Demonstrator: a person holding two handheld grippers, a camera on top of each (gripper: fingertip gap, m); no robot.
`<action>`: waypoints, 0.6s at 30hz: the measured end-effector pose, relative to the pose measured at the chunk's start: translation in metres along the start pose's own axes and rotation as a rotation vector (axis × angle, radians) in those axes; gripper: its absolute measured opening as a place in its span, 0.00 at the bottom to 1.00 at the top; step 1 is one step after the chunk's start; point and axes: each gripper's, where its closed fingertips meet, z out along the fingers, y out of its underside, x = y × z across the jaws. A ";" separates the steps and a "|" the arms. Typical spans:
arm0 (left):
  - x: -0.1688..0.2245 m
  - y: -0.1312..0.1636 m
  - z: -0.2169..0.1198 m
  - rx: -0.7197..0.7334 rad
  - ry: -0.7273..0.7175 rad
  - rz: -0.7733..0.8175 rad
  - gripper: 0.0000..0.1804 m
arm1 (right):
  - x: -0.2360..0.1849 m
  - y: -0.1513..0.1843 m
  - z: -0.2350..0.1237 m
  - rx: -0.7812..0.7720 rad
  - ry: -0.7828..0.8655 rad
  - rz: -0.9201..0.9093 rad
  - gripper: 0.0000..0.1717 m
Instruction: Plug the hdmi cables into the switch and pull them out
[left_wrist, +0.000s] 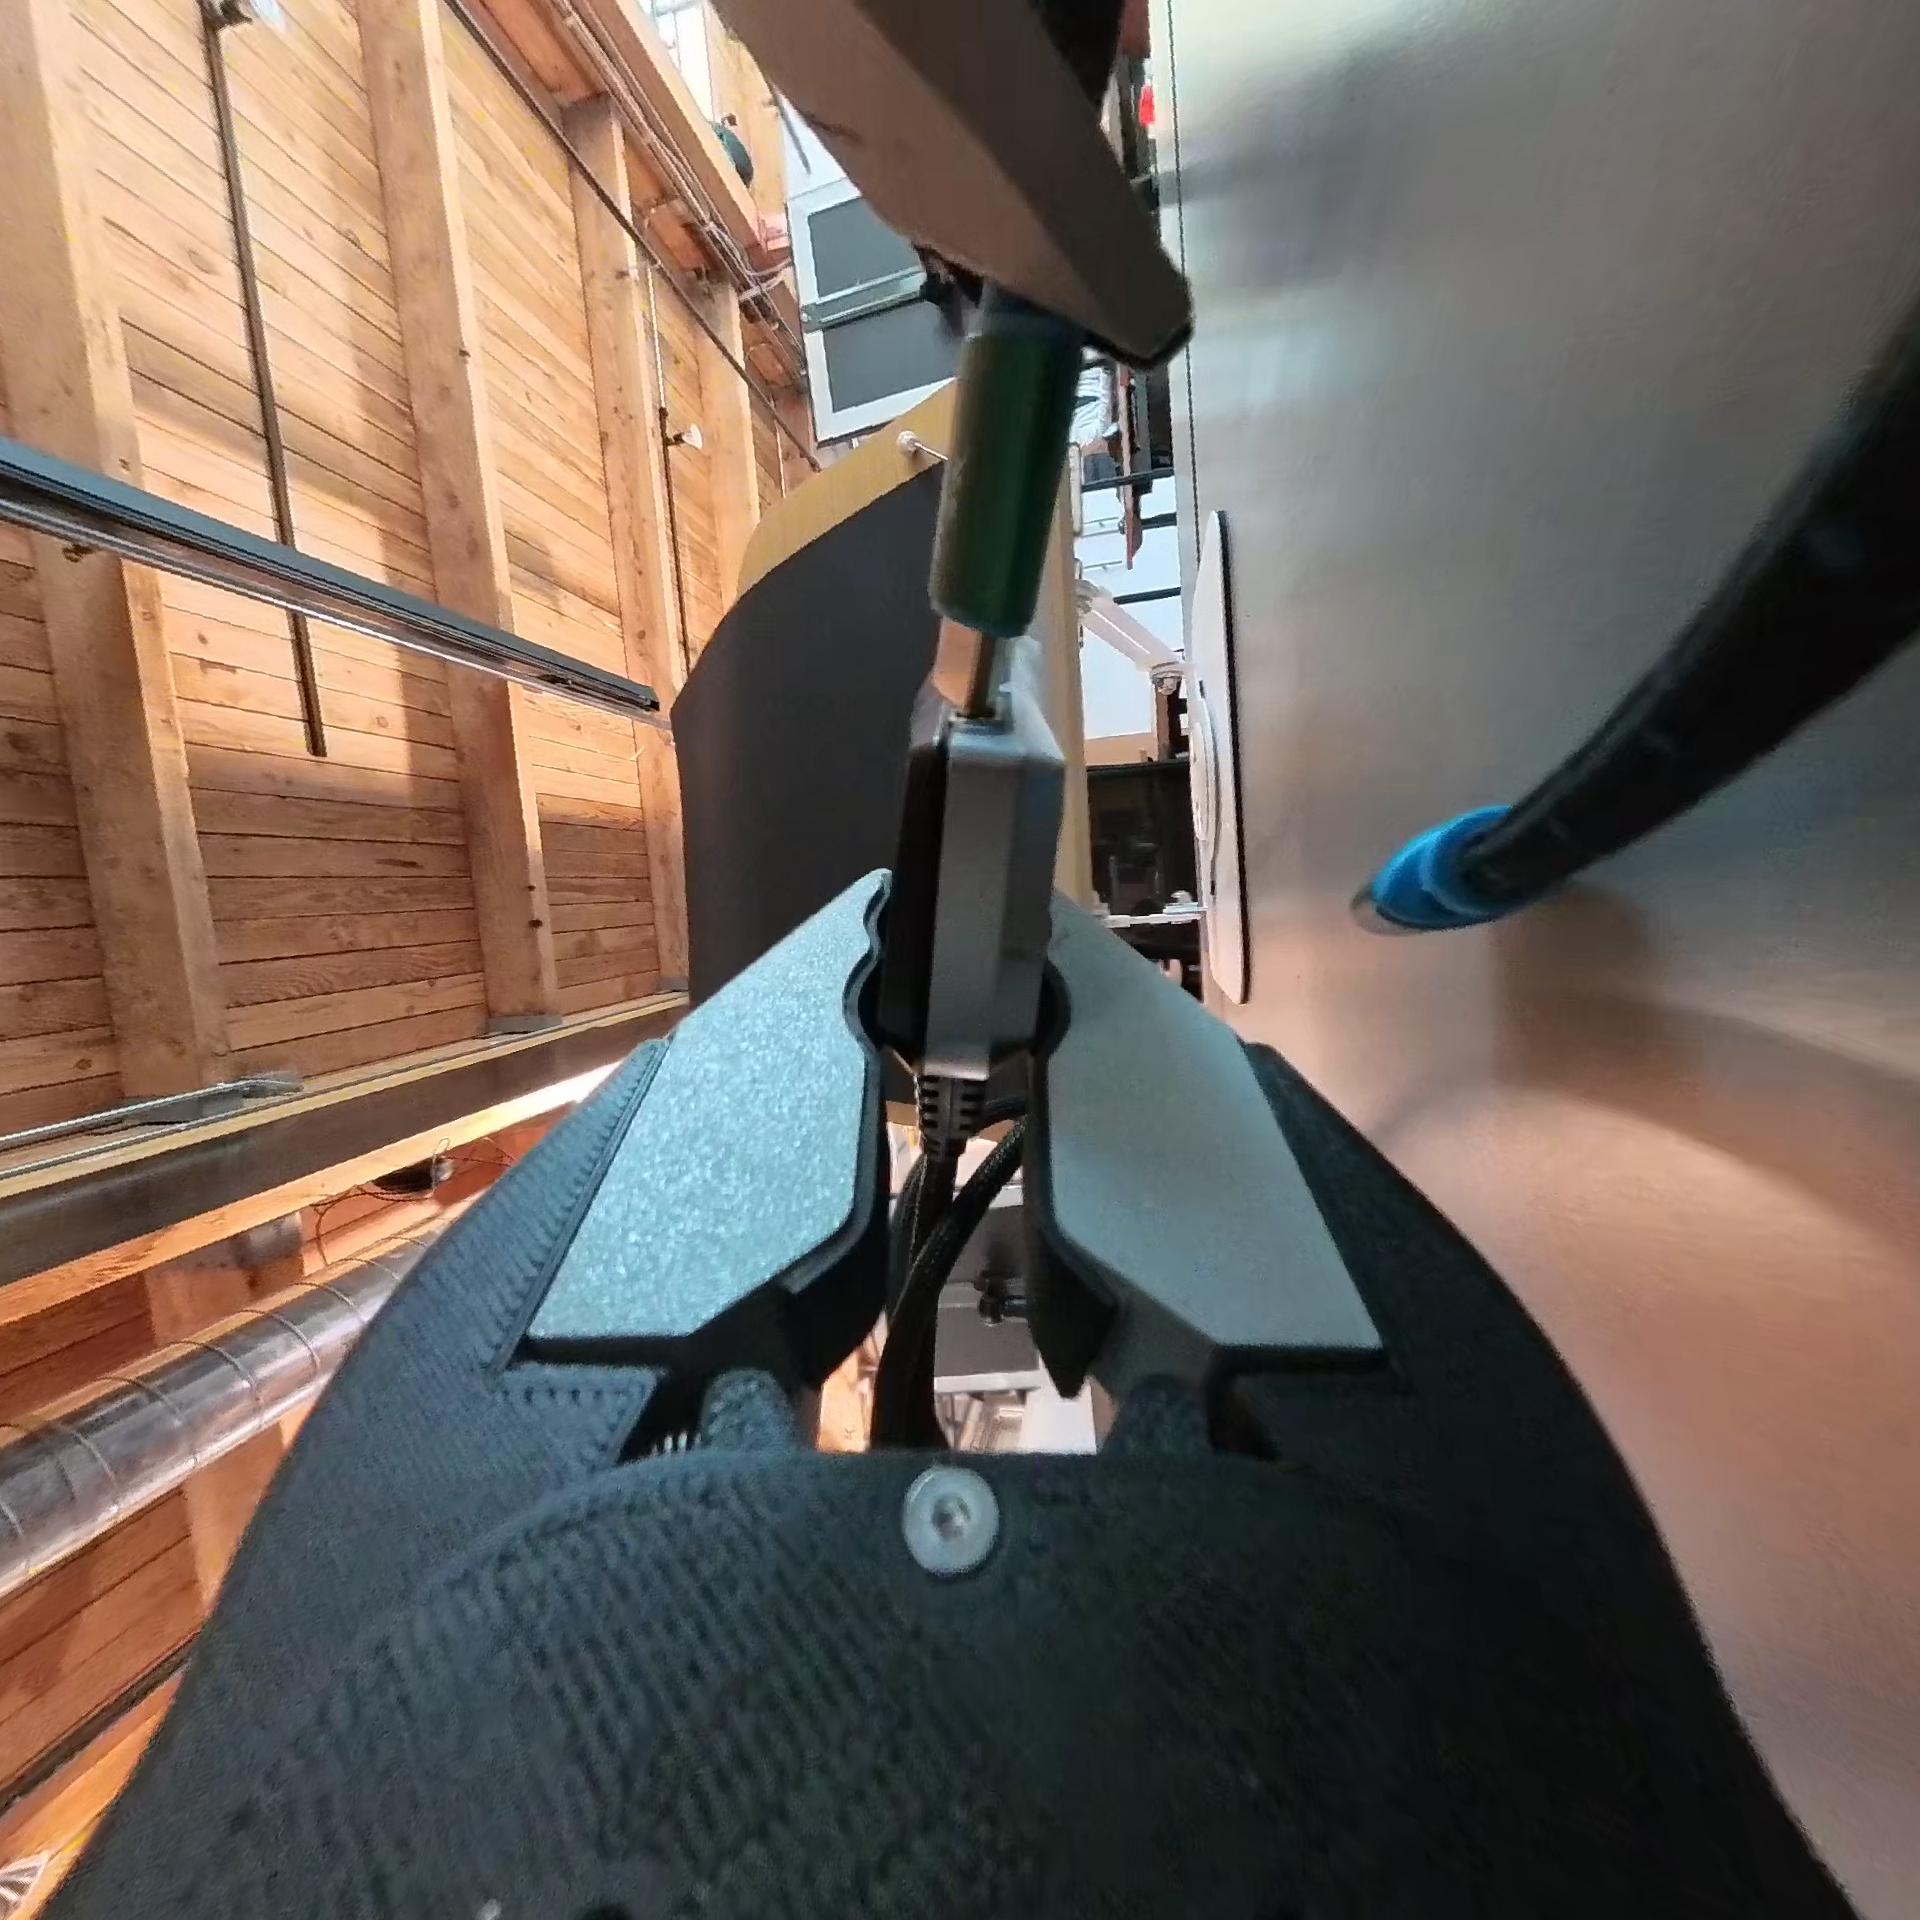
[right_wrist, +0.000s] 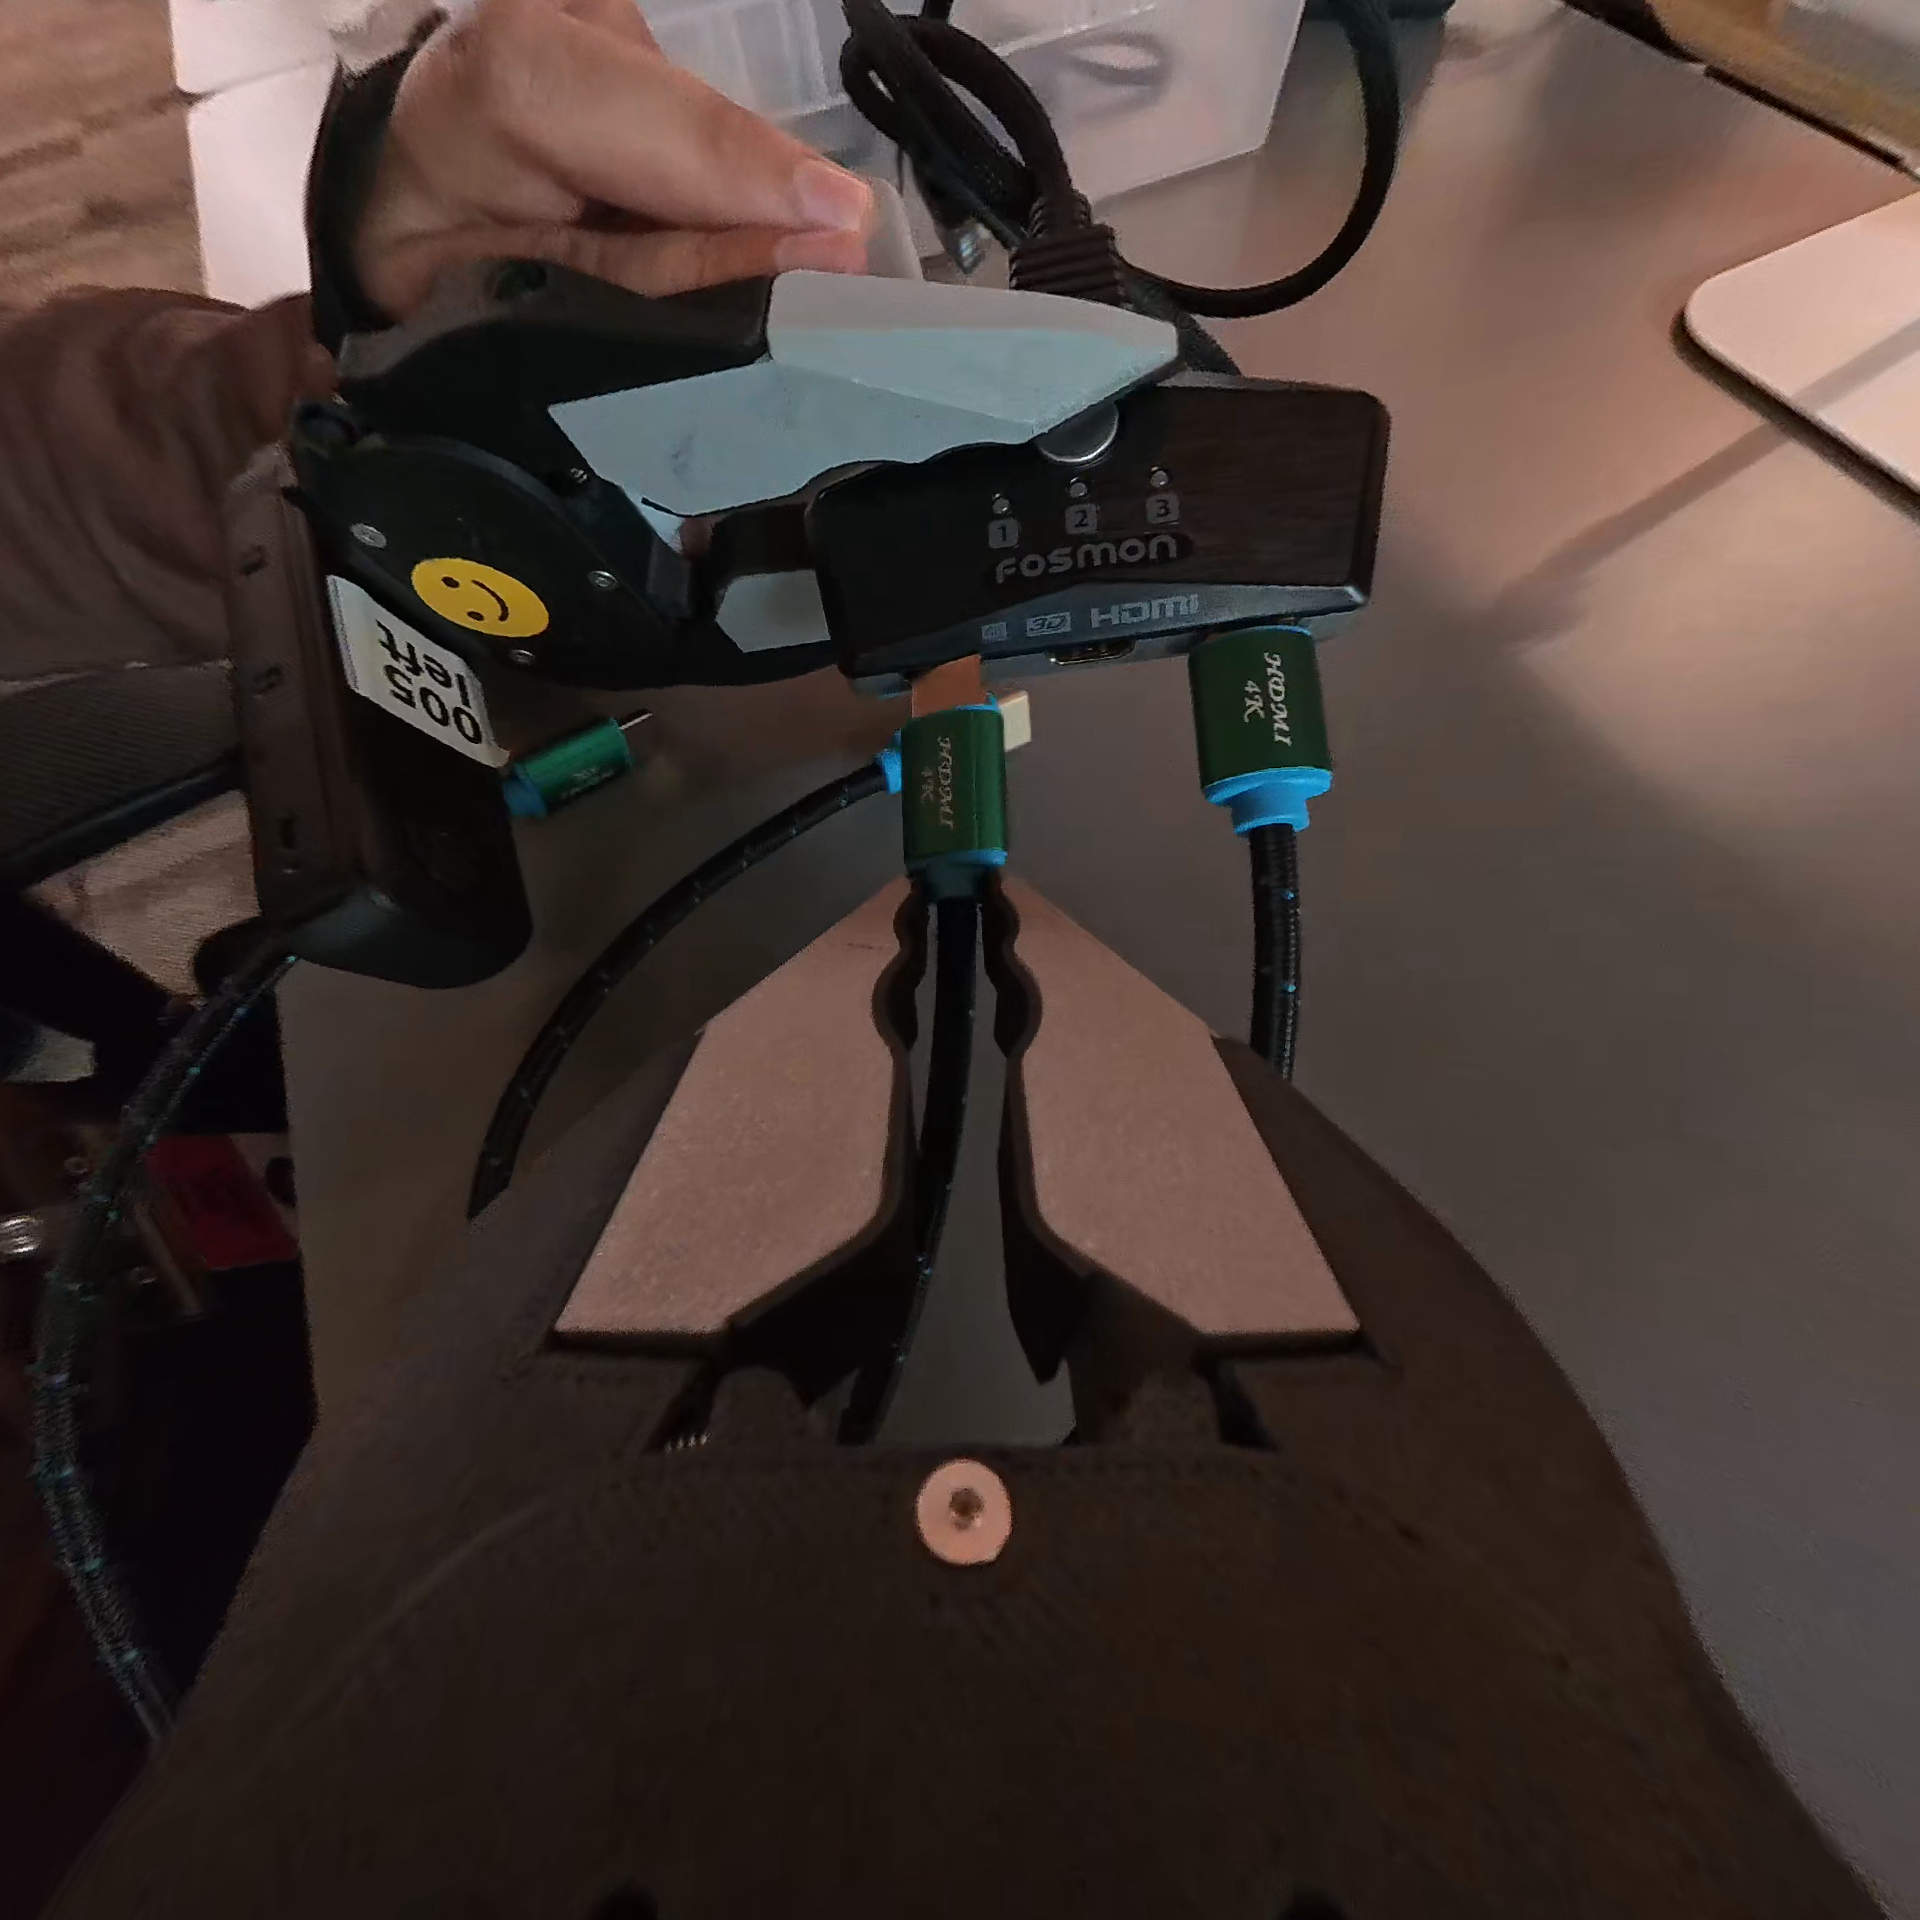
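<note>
In the right wrist view my left gripper (right_wrist: 790, 499) is shut on the left end of the black HDMI switch (right_wrist: 1101, 551) and holds it above the table. My right gripper (right_wrist: 954, 914) is shut on a black braided cable just behind its green plug (right_wrist: 951, 790). The plug's metal tip is at the switch's left port, partly in. A second green plug (right_wrist: 1257, 727) sits in the right port, and the middle port is bare. In the left wrist view the switch (left_wrist: 982, 862) stands edge-on between my left gripper's (left_wrist: 966, 935) pads, with the green plug (left_wrist: 1003, 478) above it.
A loose green plug (right_wrist: 571, 774) lies on the grey table (right_wrist: 1558, 935) under the left gripper, and another plug's gold tip (right_wrist: 1013, 717) shows behind the held one. A white box (right_wrist: 1039, 94) and black cables are at the back. A pale flat slab (right_wrist: 1818, 332) is at the right. The tips of one gripper are about 9 cm away from the tips of the other.
</note>
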 end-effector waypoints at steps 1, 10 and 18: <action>-0.001 0.000 -0.001 0.001 -0.005 0.003 0.12 | -0.001 0.000 0.000 0.002 -0.022 0.016 0.04; -0.011 -0.002 -0.003 -0.004 -0.066 0.052 0.12 | -0.007 -0.002 -0.003 0.034 -0.198 0.223 0.04; -0.009 0.000 -0.003 -0.039 -0.056 0.067 0.12 | -0.005 0.001 -0.001 0.021 -0.169 0.220 0.04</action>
